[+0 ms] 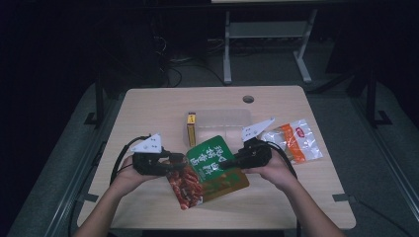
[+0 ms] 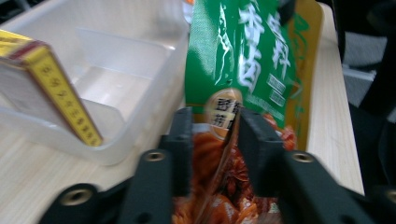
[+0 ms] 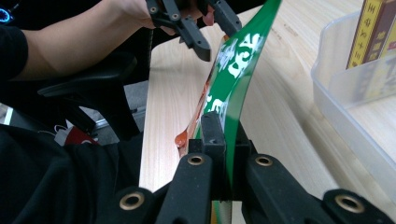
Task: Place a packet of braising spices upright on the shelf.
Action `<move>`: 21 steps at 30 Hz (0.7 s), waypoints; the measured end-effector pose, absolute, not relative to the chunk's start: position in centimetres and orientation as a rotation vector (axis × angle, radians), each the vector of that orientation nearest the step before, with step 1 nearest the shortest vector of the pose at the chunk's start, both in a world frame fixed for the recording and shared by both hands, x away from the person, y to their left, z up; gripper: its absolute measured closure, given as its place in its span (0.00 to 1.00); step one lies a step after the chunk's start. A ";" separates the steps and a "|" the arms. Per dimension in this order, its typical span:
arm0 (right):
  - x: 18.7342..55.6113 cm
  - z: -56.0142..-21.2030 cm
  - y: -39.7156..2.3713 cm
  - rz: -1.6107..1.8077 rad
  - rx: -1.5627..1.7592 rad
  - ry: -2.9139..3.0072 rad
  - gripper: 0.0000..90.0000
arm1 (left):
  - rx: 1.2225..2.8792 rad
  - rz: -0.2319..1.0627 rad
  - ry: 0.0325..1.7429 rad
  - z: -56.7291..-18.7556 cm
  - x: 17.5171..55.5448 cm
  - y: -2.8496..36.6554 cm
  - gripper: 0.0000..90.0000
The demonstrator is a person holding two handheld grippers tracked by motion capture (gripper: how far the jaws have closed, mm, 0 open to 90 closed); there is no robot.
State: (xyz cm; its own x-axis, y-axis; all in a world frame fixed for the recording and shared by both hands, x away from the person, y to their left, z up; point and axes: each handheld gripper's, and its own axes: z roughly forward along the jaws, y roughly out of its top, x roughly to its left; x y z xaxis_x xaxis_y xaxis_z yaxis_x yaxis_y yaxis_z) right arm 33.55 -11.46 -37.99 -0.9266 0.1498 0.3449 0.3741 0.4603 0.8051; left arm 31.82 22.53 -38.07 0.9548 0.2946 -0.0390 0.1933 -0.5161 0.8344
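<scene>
A green snack bag (image 1: 212,163) with white lettering and a red-orange food picture hangs just above the table between both grippers. My right gripper (image 1: 223,165) is shut on its right edge; in the right gripper view the jaws (image 3: 224,126) pinch the green film (image 3: 233,70) edge-on. My left gripper (image 1: 174,165) is at the bag's red end. Its jaws (image 2: 215,119) stand apart on either side of the bag (image 2: 243,60), with a gap to each pad. The right gripper view has the left gripper (image 3: 222,41) open at the bag's far end.
A clear plastic bin (image 1: 232,116) sits behind the bag, with a yellow box (image 1: 191,128) upright at its left end. An orange and clear snack packet (image 1: 294,140) lies to the right. A round hole (image 1: 248,98) marks the table's far edge.
</scene>
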 end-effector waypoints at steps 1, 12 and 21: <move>33.5 -37.8 -11.6 -1.468 -0.446 -2.485 1.00 | 2.127 0.139 0.341 -38.0 31.8 22.6 0.56; 32.7 -35.8 -12.8 -1.525 -0.426 -2.557 1.00 | 2.124 0.178 0.462 -39.5 29.9 24.5 0.27; 32.4 -34.4 -14.2 -1.581 -0.433 -2.569 1.00 | 2.144 0.169 0.534 -41.5 29.6 25.0 0.20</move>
State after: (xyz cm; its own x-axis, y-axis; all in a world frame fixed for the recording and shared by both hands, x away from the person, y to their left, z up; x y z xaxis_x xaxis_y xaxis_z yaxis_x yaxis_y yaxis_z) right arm 32.44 -14.17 -34.45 -0.9554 0.1901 0.2260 0.2874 0.4227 0.8595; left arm 29.58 25.01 -41.46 0.8976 0.4344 -0.0744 0.3124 -0.5081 0.8026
